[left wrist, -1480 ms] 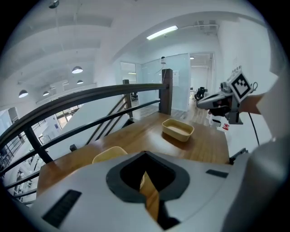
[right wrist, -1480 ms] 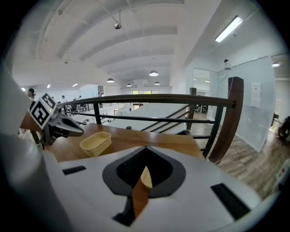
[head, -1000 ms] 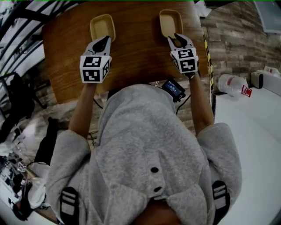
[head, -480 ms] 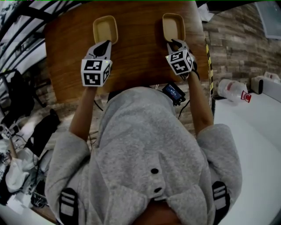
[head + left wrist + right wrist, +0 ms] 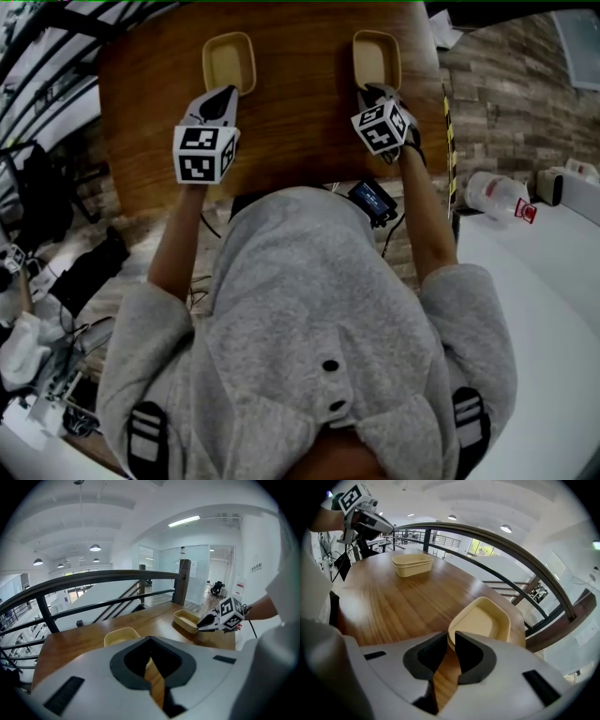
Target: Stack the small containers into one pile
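Observation:
Two cream containers stand on the wooden table [image 5: 300, 131]: the left container [image 5: 229, 62] [image 5: 122, 635] [image 5: 412, 564] and the right container [image 5: 377, 58] [image 5: 186, 620] [image 5: 480, 620]. My left gripper [image 5: 225, 92] [image 5: 150, 644] hovers just short of the left container, shut and empty. My right gripper [image 5: 373, 91] [image 5: 451, 637] reaches the right container's near end. Its jaws are closing, with the near rim between their tips and a narrow gap still showing. The containers stand well apart, side by side.
A dark railing [image 5: 93, 581] [image 5: 497, 538] runs along the table's far edge. A small dark device [image 5: 373, 197] lies at the near edge by my right arm. A plastic bottle [image 5: 497, 183] lies on a white surface to the right.
My right gripper has moved forward to the right container's near rim and its jaws have narrowed. The left gripper has barely shifted.

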